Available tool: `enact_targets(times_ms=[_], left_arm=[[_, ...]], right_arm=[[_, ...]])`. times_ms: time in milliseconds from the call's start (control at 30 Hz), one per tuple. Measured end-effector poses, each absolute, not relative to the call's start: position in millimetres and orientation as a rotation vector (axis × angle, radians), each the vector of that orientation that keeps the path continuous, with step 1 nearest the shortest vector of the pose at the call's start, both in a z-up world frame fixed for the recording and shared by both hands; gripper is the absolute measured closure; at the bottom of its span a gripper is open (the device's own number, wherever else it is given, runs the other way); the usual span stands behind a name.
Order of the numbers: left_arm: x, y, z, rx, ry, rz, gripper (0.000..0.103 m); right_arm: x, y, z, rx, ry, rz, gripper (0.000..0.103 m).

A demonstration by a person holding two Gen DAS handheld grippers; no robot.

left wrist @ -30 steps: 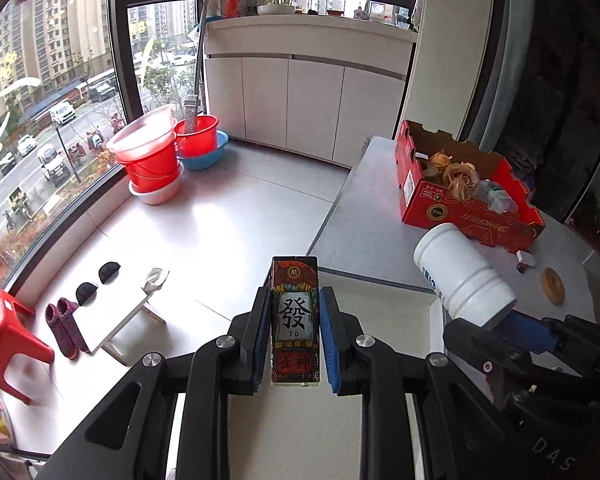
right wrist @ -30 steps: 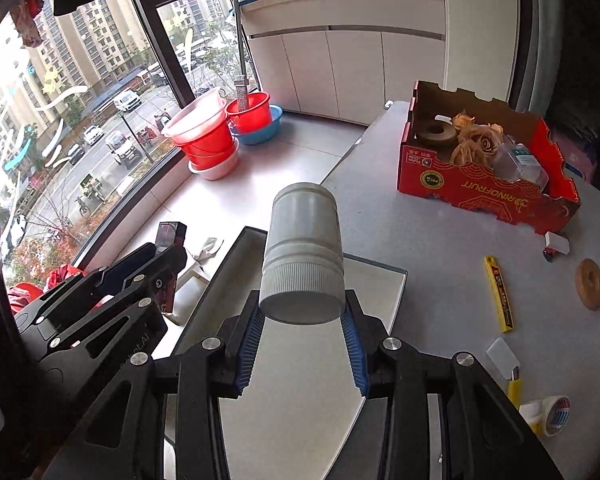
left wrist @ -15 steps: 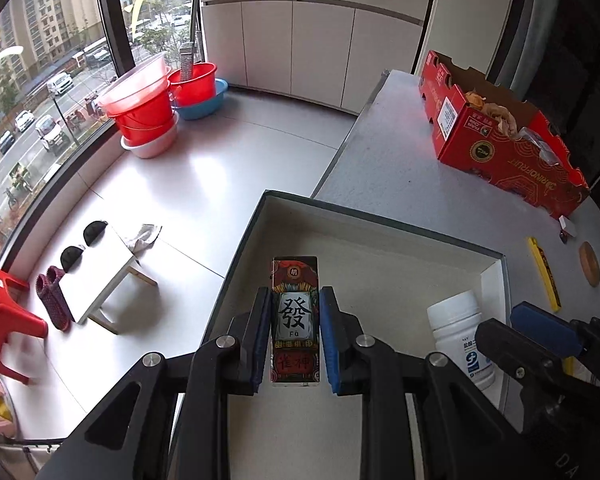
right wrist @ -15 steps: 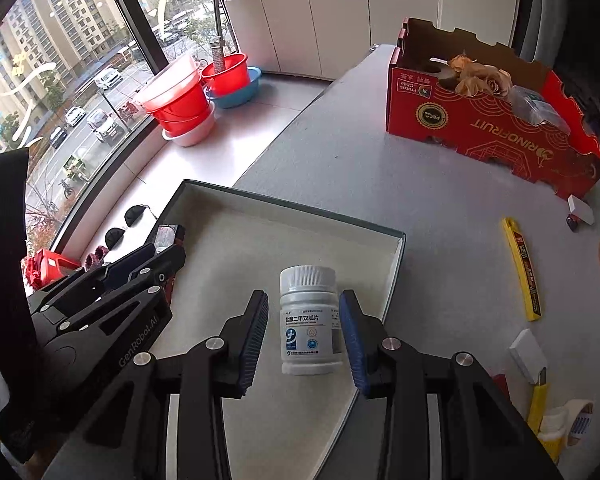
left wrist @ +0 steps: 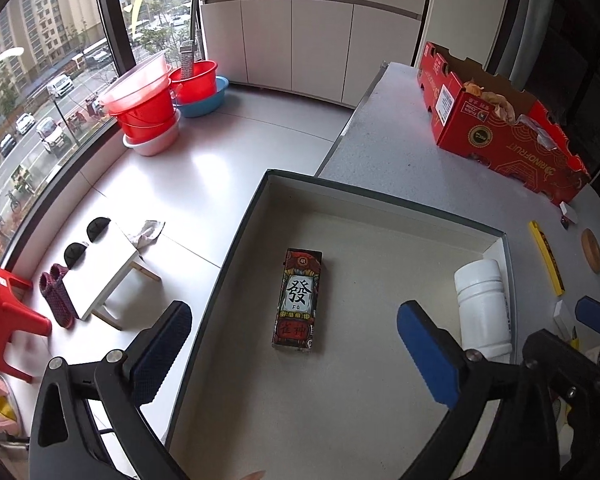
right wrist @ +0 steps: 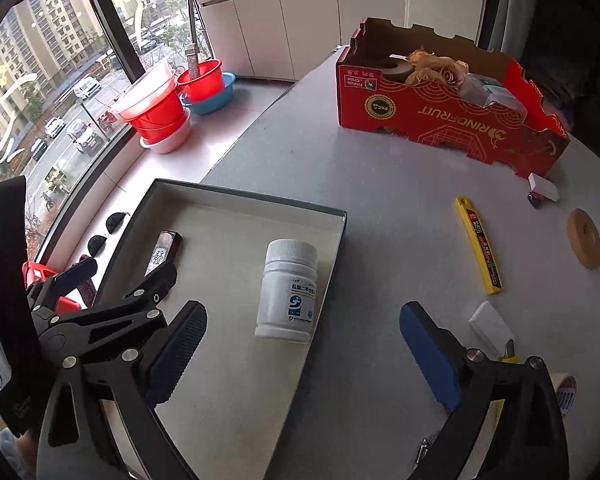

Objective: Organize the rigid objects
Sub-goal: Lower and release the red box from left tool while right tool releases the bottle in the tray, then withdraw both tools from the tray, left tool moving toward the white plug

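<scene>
A shallow tray with a dark rim point(left wrist: 380, 194) sits at the table's left edge. A red and black mahjong-print card box point(left wrist: 298, 300) lies flat on its floor, between the spread fingers of my left gripper point(left wrist: 294, 314). Those jaws are opening and the pads stand well clear of the box. A white pill bottle point(right wrist: 288, 292) lies on its side near the tray's right wall point(right wrist: 332, 264), cap pointing away. My right gripper point(right wrist: 304, 316) straddles it with its jaws opening, not touching it. The bottle point(left wrist: 482, 304) also shows in the left wrist view.
A red cardboard fruit box point(right wrist: 440, 120) with dried flowers stands at the back of the grey table. A yellow blade case point(right wrist: 478, 248), a wooden disc point(right wrist: 584, 238), a white block point(right wrist: 490, 324) and a tape roll point(right wrist: 566, 392) lie to the right. Red buckets point(left wrist: 144, 100) stand on the floor.
Both grippers came down over the tray, then opened wide. The card box and the pill bottle, held before, now lie loose on the tray floor.
</scene>
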State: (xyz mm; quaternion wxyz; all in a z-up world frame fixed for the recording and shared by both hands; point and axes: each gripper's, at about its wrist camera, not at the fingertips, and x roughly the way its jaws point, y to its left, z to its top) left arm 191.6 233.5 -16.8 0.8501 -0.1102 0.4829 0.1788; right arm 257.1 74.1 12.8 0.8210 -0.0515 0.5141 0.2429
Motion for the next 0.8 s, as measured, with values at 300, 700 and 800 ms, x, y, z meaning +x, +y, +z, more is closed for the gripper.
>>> enact_targets(times_ms=[300, 700, 800], left_arm=[[174, 228, -3, -0.220, 1.011, 0.396, 0.000], [152, 223, 12, -0.209, 0.997, 0.415, 0.000], [145, 219, 16, -0.205, 0.999, 0.417, 0.000]], right_arm=[[242, 80, 24, -0.125, 1.087, 0.540, 0.005], [221, 77, 40, -0.138, 1.075, 0.552, 0.005], [215, 74, 43, -0.136, 1.069, 0.554, 0.005]])
